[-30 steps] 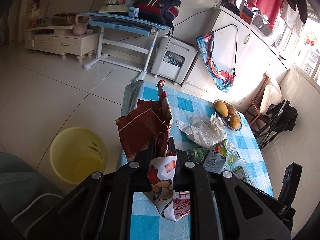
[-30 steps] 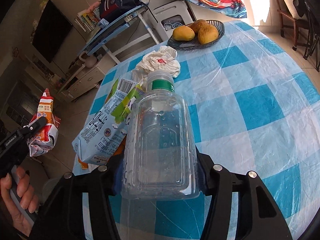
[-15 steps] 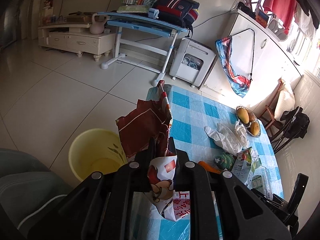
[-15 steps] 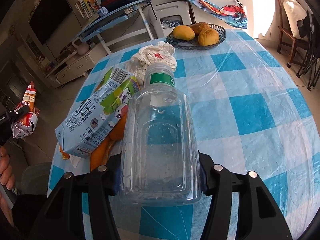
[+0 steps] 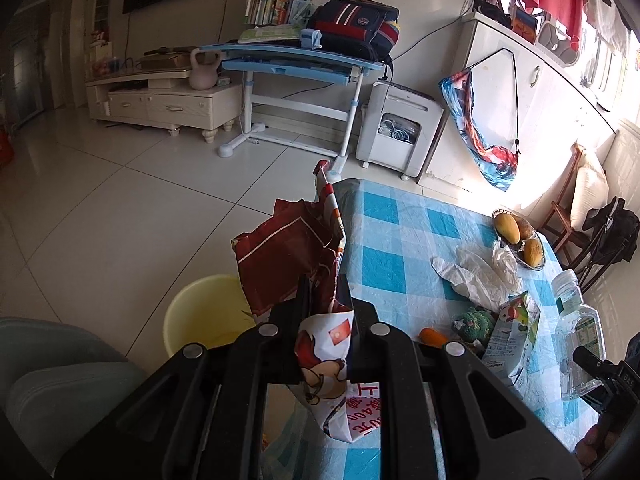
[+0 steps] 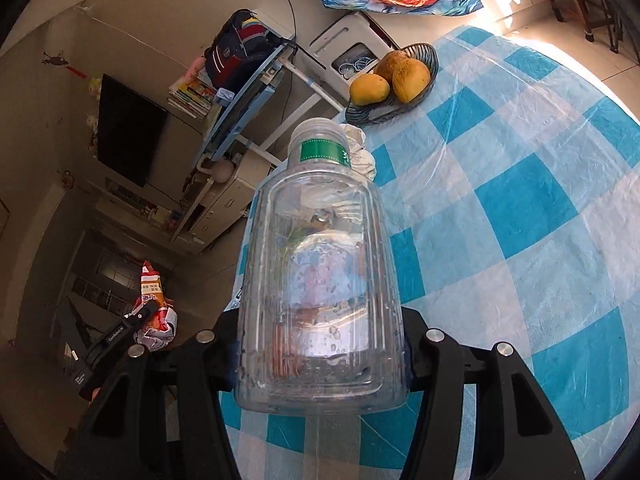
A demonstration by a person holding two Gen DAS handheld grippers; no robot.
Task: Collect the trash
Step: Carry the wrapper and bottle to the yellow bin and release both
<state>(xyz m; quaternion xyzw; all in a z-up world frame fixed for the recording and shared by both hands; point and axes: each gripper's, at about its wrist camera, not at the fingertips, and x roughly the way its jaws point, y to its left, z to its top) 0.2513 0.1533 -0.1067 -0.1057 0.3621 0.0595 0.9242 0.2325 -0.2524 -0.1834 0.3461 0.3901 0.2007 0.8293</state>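
Between the right jaws, the bottle is clear glossy plastic; the wrapper between the left jaws is crinkled, shiny foil-like film.

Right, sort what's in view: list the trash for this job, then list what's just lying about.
Trash job:
- snack wrapper, held by the left gripper
- clear plastic bottle, held by the right gripper
- milk carton
- crumpled plastic bag
- yellow bin

Lying about:
- bowl of mangoes
- backpack
- kettlebell
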